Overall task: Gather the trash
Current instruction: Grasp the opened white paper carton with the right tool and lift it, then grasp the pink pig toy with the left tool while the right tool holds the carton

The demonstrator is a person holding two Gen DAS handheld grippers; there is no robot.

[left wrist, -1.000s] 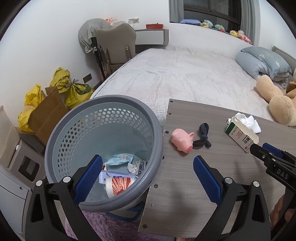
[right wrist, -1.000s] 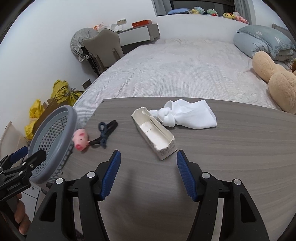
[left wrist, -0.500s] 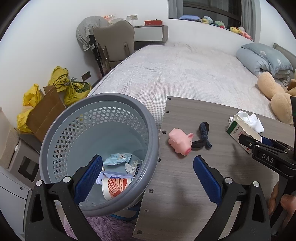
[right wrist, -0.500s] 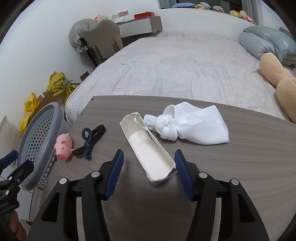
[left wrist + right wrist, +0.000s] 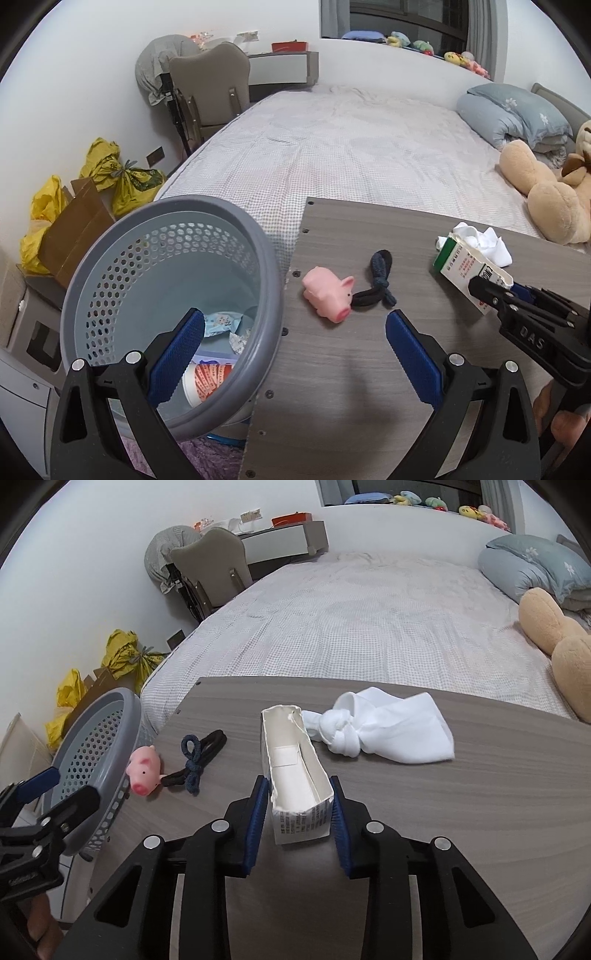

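An open white carton (image 5: 295,760) with torn ends lies on the grey wooden table (image 5: 443,812). My right gripper (image 5: 299,794) is closing on the carton's near end, with its blue pads against both sides. In the left wrist view the same carton (image 5: 465,266) shows green and red print, with the right gripper (image 5: 517,295) on it. My left gripper (image 5: 293,321) stands open and holds nothing, straddling the table's left edge and the grey perforated basket (image 5: 110,251). A paper cup (image 5: 210,376) and wrappers (image 5: 221,321) lie inside the basket.
A pink toy pig (image 5: 327,291) and knotted dark hair ties (image 5: 376,280) lie near the table's left edge. A knotted white cloth (image 5: 388,734) lies just behind the carton. A bed (image 5: 369,609) stands beyond the table, with yellow bags (image 5: 122,177) by the wall.
The right gripper moved forward over the carton's near end and its jaws narrowed from wide open to the carton's sides. The left gripper stayed open and barely moved.
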